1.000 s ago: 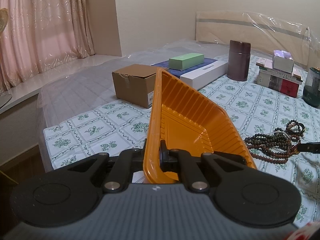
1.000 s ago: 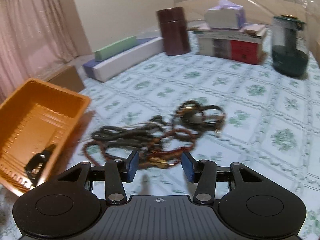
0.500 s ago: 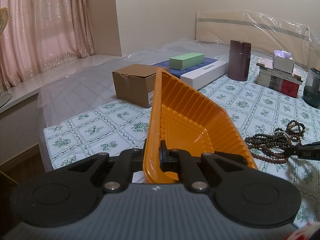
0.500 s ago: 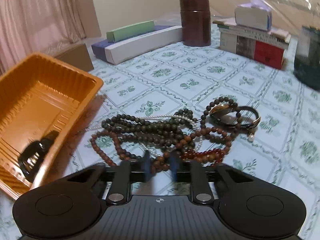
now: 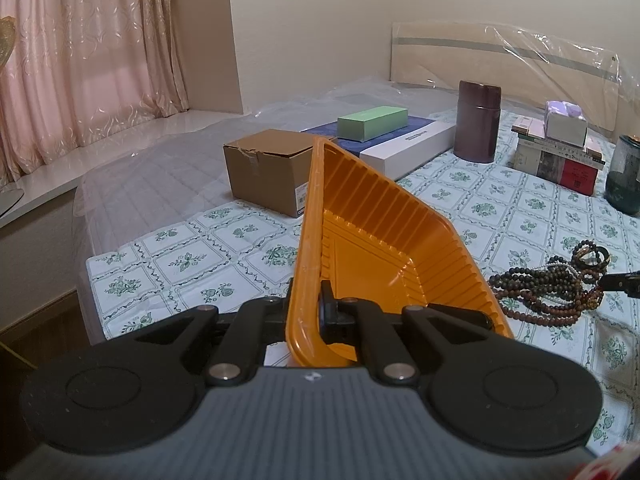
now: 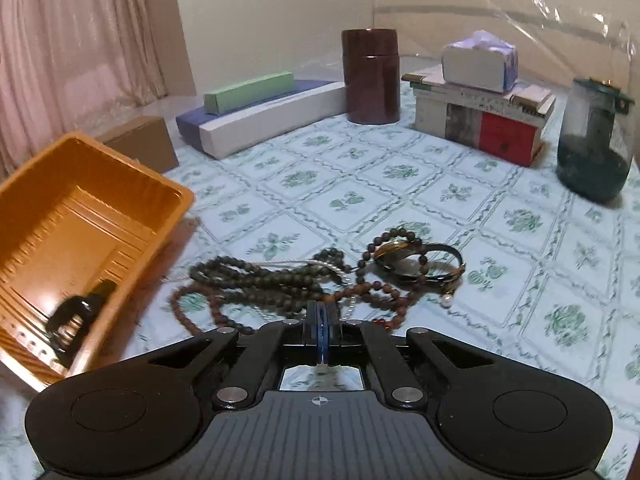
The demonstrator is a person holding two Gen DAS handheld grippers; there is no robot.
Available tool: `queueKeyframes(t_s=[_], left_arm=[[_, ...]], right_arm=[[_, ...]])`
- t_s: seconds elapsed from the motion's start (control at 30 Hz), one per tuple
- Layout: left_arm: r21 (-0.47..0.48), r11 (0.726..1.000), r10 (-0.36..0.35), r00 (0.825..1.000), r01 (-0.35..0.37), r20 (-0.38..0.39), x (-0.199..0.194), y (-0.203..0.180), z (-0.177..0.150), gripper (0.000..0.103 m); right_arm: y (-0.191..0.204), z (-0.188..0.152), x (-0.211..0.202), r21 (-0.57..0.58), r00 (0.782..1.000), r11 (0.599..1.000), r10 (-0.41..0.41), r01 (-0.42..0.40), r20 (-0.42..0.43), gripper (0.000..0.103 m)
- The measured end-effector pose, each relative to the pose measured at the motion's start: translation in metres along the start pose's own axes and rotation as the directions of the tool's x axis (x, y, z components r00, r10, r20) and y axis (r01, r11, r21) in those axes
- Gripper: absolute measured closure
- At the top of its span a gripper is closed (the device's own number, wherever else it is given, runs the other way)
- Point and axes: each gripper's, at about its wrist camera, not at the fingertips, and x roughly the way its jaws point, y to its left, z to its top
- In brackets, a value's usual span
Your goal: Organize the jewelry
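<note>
The beads (image 6: 256,280) lie in a tangled heap on the patterned bed cover (image 6: 400,184), with a watch (image 6: 412,260) at their right end and the orange tray (image 6: 80,220) just to their left. The right claw (image 6: 322,316) has just closed and is pressed together at the near edge of the heap; whether it pinches a strand, I cannot tell. The left claw (image 5: 308,312) is pinching the tray's rim, holding the tray tilted.

A home bedroom: bed (image 5: 168,184) under clear plastic and a green-flowered cloth (image 6: 400,184), wrapped headboard (image 5: 500,64) far ahead of the tool, pink curtains (image 5: 80,60) over a window ledge off to its left.
</note>
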Motion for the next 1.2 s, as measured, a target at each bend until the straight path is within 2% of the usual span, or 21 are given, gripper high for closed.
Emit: queueKeyframes(t_s=[0.03,0.13,0.2,0.43,0.47,0.5,0.53,0.6,0.83,1.2], left_arm=[[0.000,1.000,0.000,1.000,0.000,-0.001,0.000,0.000,0.001,0.097],[-0.001,1.000,0.001,1.000,-0.001,0.000,0.000,-0.001,0.001,0.097],[0.000,1.000,0.000,1.000,0.000,0.001,0.000,0.000,0.001,0.097],[-0.005,1.000,0.000,1.000,-0.001,-0.003,0.001,0.000,0.002,0.097],[-0.004,1.000,0.001,1.000,-0.001,-0.002,0.001,0.000,0.002,0.097],[-0.005,1.000,0.001,1.000,-0.001,-0.002,0.001,0.001,0.002,0.097],[-0.006,1.000,0.001,1.000,-0.001,-0.002,0.001,0.001,0.002,0.097],[-0.006,1.000,0.001,1.000,-0.001,-0.001,0.001,0.001,0.002,0.097],[-0.004,1.000,0.000,1.000,0.000,-0.001,0.000,0.000,0.003,0.097],[-0.004,1.000,-0.001,1.000,0.001,0.000,-0.001,-0.002,0.003,0.097]], right_arm=[[-0.001,-0.001,0.002,-0.005,1.000,1.000,-0.004,0.004,-0.006,0.097],[-0.003,-0.006,0.008,-0.055,0.999,0.998,-0.027,0.026,-0.022,0.072],[-0.004,-0.010,0.014,-0.085,0.999,0.996,-0.025,0.022,-0.042,0.071],[0.002,-0.017,0.031,-0.209,0.998,0.978,-0.021,0.007,-0.065,0.072],[0.002,-0.017,0.031,-0.213,0.997,0.977,-0.024,0.009,-0.067,0.074],[0.002,-0.016,0.030,-0.218,0.997,0.976,-0.024,0.008,-0.072,0.088],[0.004,-0.017,0.029,-0.229,0.997,0.973,-0.027,0.010,-0.072,0.094],[0.005,-0.018,0.026,-0.238,0.996,0.971,-0.026,0.006,-0.081,0.097],[0.002,-0.014,-0.002,-0.209,0.999,0.978,-0.009,0.002,-0.031,0.098],[0.006,0.027,-0.054,-0.160,0.992,0.984,0.090,-0.076,0.085,0.098]])
